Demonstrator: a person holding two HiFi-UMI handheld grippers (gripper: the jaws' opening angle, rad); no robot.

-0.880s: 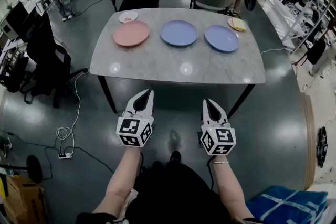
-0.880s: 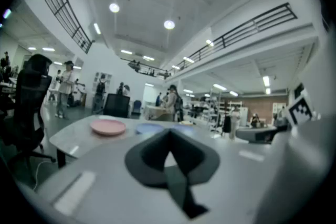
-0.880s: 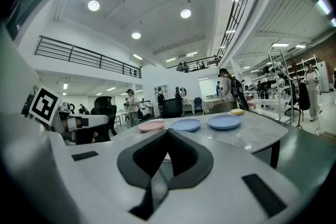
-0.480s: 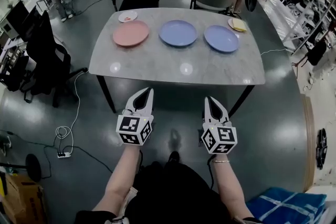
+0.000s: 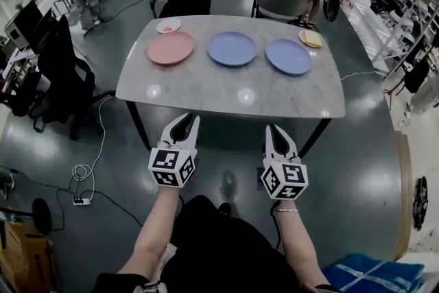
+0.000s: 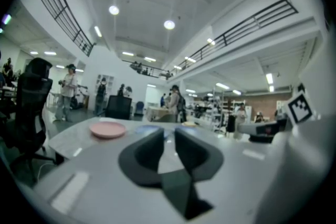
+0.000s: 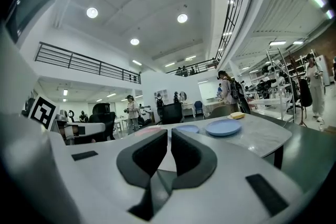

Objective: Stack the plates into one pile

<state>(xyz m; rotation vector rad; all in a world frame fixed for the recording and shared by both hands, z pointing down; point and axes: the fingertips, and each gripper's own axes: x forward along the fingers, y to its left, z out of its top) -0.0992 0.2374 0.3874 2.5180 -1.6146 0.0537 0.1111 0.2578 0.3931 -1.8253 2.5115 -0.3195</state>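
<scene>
pink plate point(image 5: 171, 48), middle blue plate point(image 5: 232, 49), right blue plate point(image 5: 289, 56) unstacked on marble table point(image 5: 206, 89)
left gripper point(image 5: 186, 121) jaws slightly apart, right gripper point(image 5: 276, 132) jaws together, both empty

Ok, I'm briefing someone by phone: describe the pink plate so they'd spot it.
On the grey marble table, three large plates lie in a row along the far side. The pink plate is leftmost, and alone in colour beside two blue plates.

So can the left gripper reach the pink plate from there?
Probably not yet. The left gripper hangs short of the table, and the pink plate lies near its far side. Nothing blocks the way; stepping closer should do.
</scene>
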